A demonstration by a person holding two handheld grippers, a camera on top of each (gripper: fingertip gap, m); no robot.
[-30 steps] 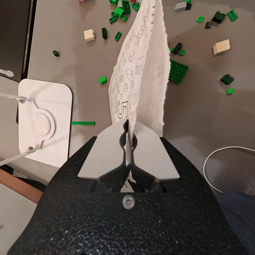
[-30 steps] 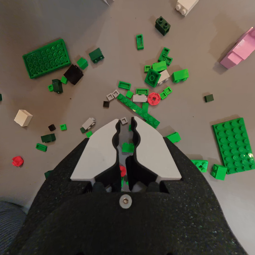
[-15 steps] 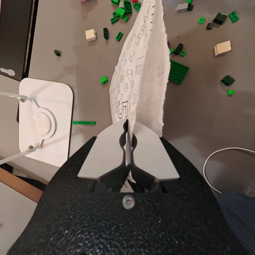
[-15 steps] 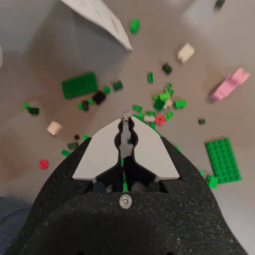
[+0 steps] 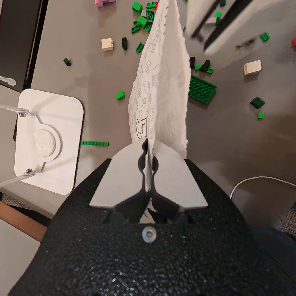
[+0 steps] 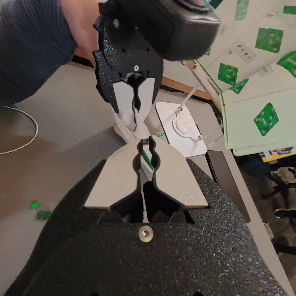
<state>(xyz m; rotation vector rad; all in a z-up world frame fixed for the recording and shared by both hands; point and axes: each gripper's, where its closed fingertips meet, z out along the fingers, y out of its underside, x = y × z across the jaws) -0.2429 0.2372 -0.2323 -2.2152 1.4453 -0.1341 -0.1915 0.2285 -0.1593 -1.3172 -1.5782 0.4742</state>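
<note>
A paper bag (image 5: pixel 166 89) is clamped by the left gripper (image 5: pixel 148 144); a small grey brick (image 6: pixel 145 141) is pinched at the right gripper's (image 6: pixel 146 141) tips.

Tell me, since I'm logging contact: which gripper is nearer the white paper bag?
Left. The left gripper is clamped on the white paper bag, holding it above the table. The right gripper faces it just short of the paper, pinching a small grey piece.

Left gripper (image 5: pixel 148 142) fingers (image 5: pixel 126 168) clamped; right gripper (image 6: pixel 146 139) pinching, facing it.
</note>
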